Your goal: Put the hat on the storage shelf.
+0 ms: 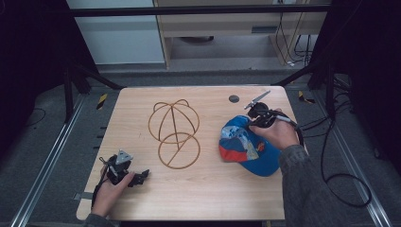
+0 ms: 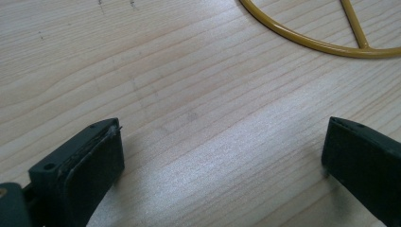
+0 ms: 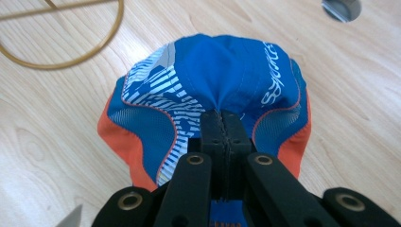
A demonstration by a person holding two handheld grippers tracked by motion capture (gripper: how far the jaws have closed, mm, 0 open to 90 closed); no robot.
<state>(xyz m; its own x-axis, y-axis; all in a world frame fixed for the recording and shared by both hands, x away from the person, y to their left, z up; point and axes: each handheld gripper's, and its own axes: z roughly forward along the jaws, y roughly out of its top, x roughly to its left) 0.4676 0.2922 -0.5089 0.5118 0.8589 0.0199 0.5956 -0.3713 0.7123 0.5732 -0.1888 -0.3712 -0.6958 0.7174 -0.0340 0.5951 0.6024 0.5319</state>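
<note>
A blue cap [image 1: 246, 146] with orange and white panels lies on the right side of the wooden table [image 1: 208, 198]. My right gripper [image 1: 257, 116] is shut on the cap's blue fabric [image 3: 222, 71], which puckers where the jaws pinch it at the crown's edge. A gold wire cap stand [image 1: 174, 132] lies on its side at the table's middle; its round base ring [image 2: 302, 38] shows in the left gripper view. My left gripper [image 1: 142, 177] rests near the front left, open, with bare wood between its pads [image 2: 94, 161].
A dark round hole [image 1: 234, 99] sits in the tabletop at the back right, also seen as a grey hole [image 3: 341, 8]. Black cables [image 1: 331, 142] trail off the right edge. Metal rails run along both sides of the table.
</note>
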